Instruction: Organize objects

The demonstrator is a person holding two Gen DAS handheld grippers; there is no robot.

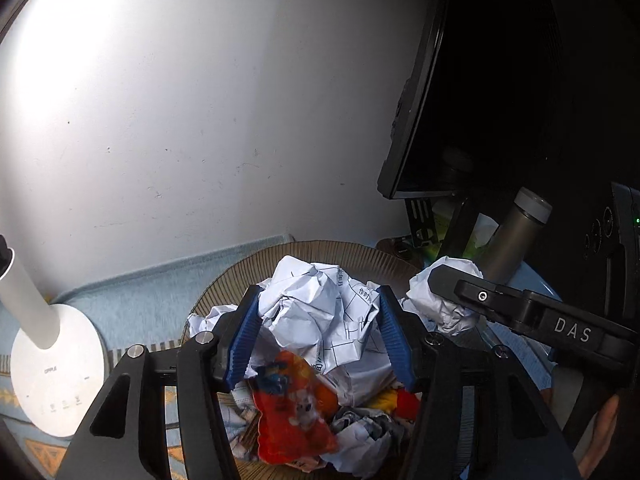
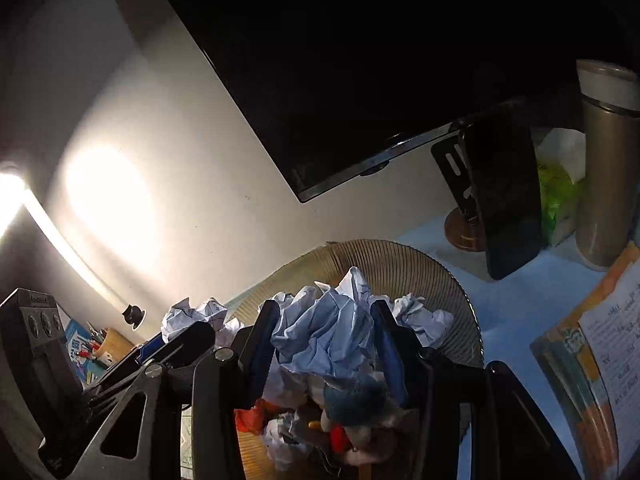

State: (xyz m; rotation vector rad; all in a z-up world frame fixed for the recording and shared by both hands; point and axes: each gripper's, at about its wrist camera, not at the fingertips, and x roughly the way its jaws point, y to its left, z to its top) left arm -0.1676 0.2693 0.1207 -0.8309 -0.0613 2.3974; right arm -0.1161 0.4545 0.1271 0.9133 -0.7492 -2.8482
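Crumpled printed paper ball [image 1: 320,312] sits between the blue pads of the left hand-held gripper [image 1: 320,336], pads against its sides — pinched. It is held over a woven round basket [image 1: 248,264] heaped with more crumpled paper and a red snack wrapper [image 1: 292,404].

Second paper ball [image 2: 324,332], bluish in this light, is pinched in the same manner by the right hand-held gripper [image 2: 324,344], over the same basket [image 2: 404,264]. Below it in the basket: paper wads, a small blue-grey plush toy [image 2: 360,400], something orange-red. The right gripper and its ball also show at the right edge of the left wrist view; the left one shows low on the left of the right wrist view.

Basket stands on a bench with a light blue cover [image 1: 140,300].

Left of the basket: white desk lamp base [image 1: 56,368] with its stem rising; its light falls on the pale wall.

Right and behind: dark monitor [image 2: 360,60], tilted in frame; a black phone [image 2: 504,196] propped on a stand; a metallic flask with a pale cap [image 2: 608,168]; green packaging [image 2: 556,196] between phone and flask. Open notebook with handwriting [image 2: 612,344] at the far right edge.

Far left of the right wrist view: a pen cup [image 2: 112,342], contents blurred.
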